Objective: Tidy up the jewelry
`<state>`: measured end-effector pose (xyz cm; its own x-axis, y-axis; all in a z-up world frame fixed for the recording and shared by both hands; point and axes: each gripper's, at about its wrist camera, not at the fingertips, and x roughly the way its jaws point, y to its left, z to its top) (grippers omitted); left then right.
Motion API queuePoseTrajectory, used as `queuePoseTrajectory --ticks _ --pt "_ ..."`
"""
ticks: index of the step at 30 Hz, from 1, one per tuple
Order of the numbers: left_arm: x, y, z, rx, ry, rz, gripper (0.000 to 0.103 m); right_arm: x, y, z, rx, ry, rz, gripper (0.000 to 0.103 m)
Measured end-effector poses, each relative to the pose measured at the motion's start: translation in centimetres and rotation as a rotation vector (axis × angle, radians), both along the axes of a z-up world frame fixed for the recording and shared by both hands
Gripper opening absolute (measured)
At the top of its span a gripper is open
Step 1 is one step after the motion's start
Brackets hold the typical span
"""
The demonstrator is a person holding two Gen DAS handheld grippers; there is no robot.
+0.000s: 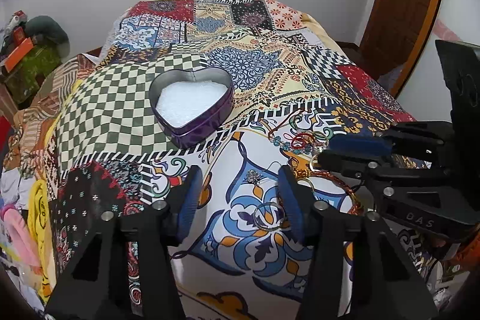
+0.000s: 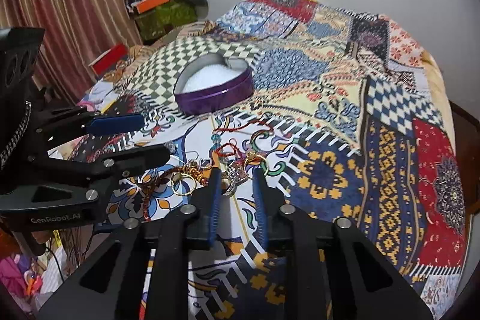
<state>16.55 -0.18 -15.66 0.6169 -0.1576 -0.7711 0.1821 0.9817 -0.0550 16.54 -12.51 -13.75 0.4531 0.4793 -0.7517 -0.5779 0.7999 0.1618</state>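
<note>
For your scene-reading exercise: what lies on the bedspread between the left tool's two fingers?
In the left wrist view, a plain silver ring lies between the left tool fingers, near the right one; otherwise only patterned bedspread.

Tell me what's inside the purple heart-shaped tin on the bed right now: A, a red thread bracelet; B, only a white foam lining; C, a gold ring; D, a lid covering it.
B: the purple heart-shaped tin stands open showing only its white foam lining, while the jewelry lies outside it on the patterned bedspread.
</note>
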Motion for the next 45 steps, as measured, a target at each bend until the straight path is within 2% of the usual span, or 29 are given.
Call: queuePoseTrajectory --ticks 4,6,11,13,15,20,27,45 --pt "0.6 0.4 -0.7 -0.021 0.016 0.003 0.041 0.3 0.3 0.0 -0.014 -0.002 0.006 0.017" --pt "0.9 0.5 -1.0 -0.054 0.030 -0.004 0.031 0.4 0.5 -0.1 -0.019 -0.002 0.009 0.017" --pt "0.8 0.3 -1.3 -0.067 0.015 -0.012 0.028 0.5 0.7 -0.2 -0.019 -0.002 0.007 0.016" --pt "0.6 0.0 -1.3 -0.057 0.004 -0.023 0.020 0.6 0.6 -0.2 -0.016 -0.002 0.003 0.015" --pt "0.4 -0.2 -1.2 -0.052 0.000 -0.036 0.008 0.5 0.6 -0.2 -0.016 -0.005 0.001 0.014" --pt "-0.2 -0.6 -0.8 -0.030 -0.017 -0.056 0.008 0.3 0.4 0.1 -0.015 -0.015 -0.011 0.013" --pt "-0.9 -0.5 1.2 -0.043 -0.063 -0.046 0.008 -0.2 -0.3 1.4 0.016 -0.036 -0.040 0.013" --pt "-1.6 1.4 8.2 -0.005 -0.271 0.027 0.008 0.1 -0.3 7.7 0.059 -0.200 -0.073 0.013"
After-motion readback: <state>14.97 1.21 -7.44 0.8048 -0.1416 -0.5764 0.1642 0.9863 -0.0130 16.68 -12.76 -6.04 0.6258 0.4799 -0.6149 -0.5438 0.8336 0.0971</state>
